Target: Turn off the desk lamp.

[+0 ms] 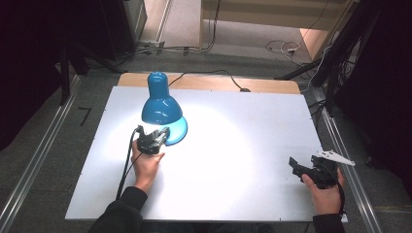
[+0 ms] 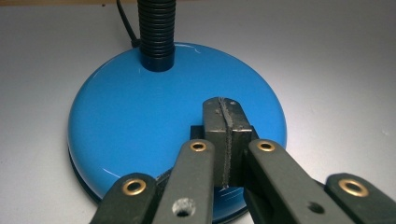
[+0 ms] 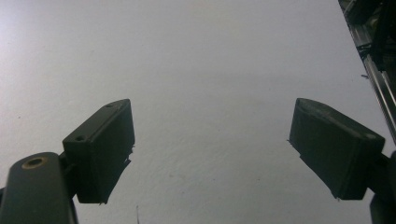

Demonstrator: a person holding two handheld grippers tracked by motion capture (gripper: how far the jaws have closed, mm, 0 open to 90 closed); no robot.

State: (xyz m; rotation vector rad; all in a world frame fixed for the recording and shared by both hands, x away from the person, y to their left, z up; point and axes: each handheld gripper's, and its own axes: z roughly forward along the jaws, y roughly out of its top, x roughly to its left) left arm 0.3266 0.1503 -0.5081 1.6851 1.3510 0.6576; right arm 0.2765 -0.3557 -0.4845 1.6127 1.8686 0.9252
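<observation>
A blue desk lamp [image 1: 160, 104] stands lit at the table's left centre, its shade bent down over the round blue base [image 2: 159, 121]. A black ribbed neck [image 2: 157, 32] rises from that base. My left gripper [image 1: 163, 135] is shut, and its joined jaw tips [image 2: 227, 119] rest over the front right part of the base with nothing between them. My right gripper [image 1: 293, 164] lies low at the table's right side, held by a hand, its jaws wide apart [image 3: 210, 149] over bare white tabletop.
The white tabletop [image 1: 233, 145] is brightly lit around the lamp. A black cord [image 1: 209, 74] runs from the lamp over the far wooden edge. Metal rails [image 1: 36, 160] flank the table. Dark stands and cables crowd the floor beyond.
</observation>
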